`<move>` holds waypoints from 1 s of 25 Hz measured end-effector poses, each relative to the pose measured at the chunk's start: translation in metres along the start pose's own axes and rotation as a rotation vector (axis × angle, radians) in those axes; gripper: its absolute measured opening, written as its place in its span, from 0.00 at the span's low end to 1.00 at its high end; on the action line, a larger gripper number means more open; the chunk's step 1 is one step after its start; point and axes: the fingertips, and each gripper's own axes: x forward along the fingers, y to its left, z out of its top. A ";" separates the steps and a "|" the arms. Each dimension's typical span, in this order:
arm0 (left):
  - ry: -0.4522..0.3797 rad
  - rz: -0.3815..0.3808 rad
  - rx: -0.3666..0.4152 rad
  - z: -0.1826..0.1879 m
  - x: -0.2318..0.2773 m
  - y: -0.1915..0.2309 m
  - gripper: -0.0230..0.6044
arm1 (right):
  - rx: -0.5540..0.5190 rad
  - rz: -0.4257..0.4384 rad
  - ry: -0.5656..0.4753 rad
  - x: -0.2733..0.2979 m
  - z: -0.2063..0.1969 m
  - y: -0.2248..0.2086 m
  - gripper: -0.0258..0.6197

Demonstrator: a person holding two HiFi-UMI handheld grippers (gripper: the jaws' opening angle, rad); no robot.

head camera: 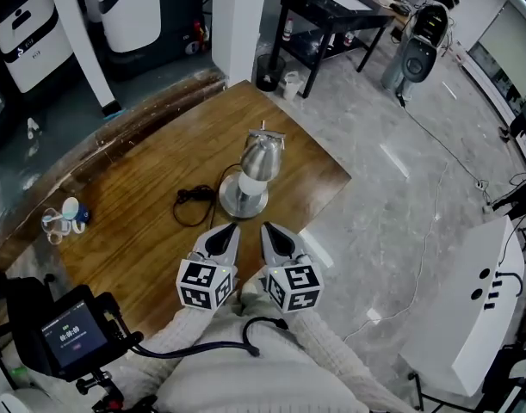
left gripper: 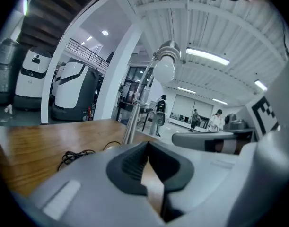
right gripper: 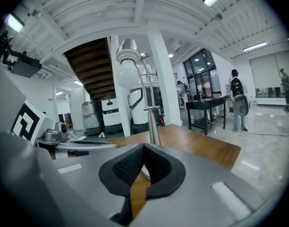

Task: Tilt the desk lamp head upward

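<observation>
Your pale knit sleeves (head camera: 271,364) fill the bottom of the head view, and from them both grippers reach toward the desk lamp (head camera: 258,166). Just short of the lamp's base, your left gripper (head camera: 232,229) has its tongs pressed together; the left gripper view shows the dark pads (left gripper: 135,167) meeting at the tips with nothing between them. Beside it, your right gripper (head camera: 268,229) is pressed together too, its pads (right gripper: 130,167) closed on nothing in the right gripper view. Neither gripper touches the lamp. The two tips sit side by side, a narrow gap apart, both on your side of the lamp.

You'll find the lamp upright on the wooden table (head camera: 133,222), near the table's corner on your right. Its round base (head camera: 243,199) rests flat, a metal stem rises from it, and the silver shade (head camera: 263,155) sits on top. Both gripper views look up at the white bulb (left gripper: 164,70) (right gripper: 127,74), which faces down and toward you.

To the left of the lamp's base, the black cord (head camera: 192,200) lies in a loose tangle on the wood. Further left of the lamp, at the table's edge, a few small plastic items (head camera: 63,218) lie together. Well to your near left of the lamp, a small lit screen (head camera: 73,335) sits on a black mount. Beyond the lamp, across the grey floor, stands a black side table (head camera: 331,15).
</observation>
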 end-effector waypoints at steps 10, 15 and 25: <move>0.013 0.015 0.061 -0.001 0.002 -0.016 0.05 | -0.011 0.104 0.065 0.002 -0.014 0.018 0.04; 0.031 0.019 0.049 -0.007 0.005 -0.017 0.05 | -0.033 0.112 0.083 0.001 -0.019 0.017 0.04; 0.064 0.016 0.066 -0.015 0.008 -0.020 0.05 | -0.048 0.105 0.091 0.001 -0.020 0.013 0.04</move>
